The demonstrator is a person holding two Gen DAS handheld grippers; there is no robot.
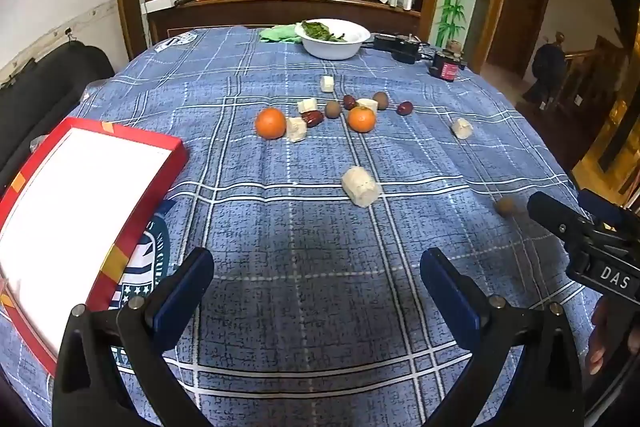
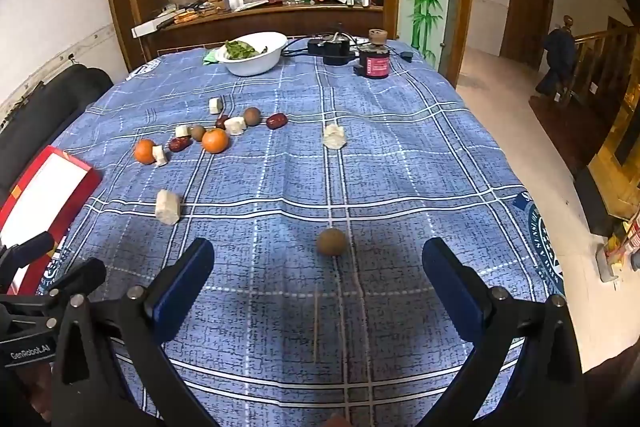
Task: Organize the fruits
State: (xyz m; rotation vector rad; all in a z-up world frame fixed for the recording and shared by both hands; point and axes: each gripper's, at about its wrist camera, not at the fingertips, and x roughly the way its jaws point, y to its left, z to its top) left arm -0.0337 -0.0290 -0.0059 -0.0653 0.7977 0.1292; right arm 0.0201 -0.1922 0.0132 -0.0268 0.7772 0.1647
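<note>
**Both grippers spread wide above scattered fruit**

The left gripper [image 1: 316, 291] hangs over the blue plaid cloth of the surface [image 1: 304, 227] with its jaws spread fully apart and nothing between them. In its view, a red-rimmed tray with a white floor [image 1: 76, 211] sits at the left edge of the frame, just beside the left finger.

The fruit lies in a loose cluster in the upper middle of that frame: an orange [image 1: 271, 123] on the left with a pale fruit chunk [image 1: 296, 129] touching it, a second orange [image 1: 361, 119] to the right, red dates [image 1: 313, 118] between the two, and small brown round fruits [image 1: 333, 109] behind them. A larger pale chunk [image 1: 360, 185] lies alone at mid-frame, nearer the gripper. Another pale piece [image 1: 462, 128] sits apart to the right.

The right gripper [image 2: 318, 283] is likewise spread wide and holds nothing. It tilts down toward the cloth, and a lone brown round fruit [image 2: 331, 242] lies on the cloth at lower centre of its frame, seen between the two fingertips but touching neither. In the left wrist view the same fruit appears blurred at the right edge, just beside the right gripper's black finger.

At the top of both frames, a white bowl with green leaves [image 2: 256, 57] stands at the far side of the surface, with a dark red-labelled jar [image 2: 374, 63] to its right.
</note>
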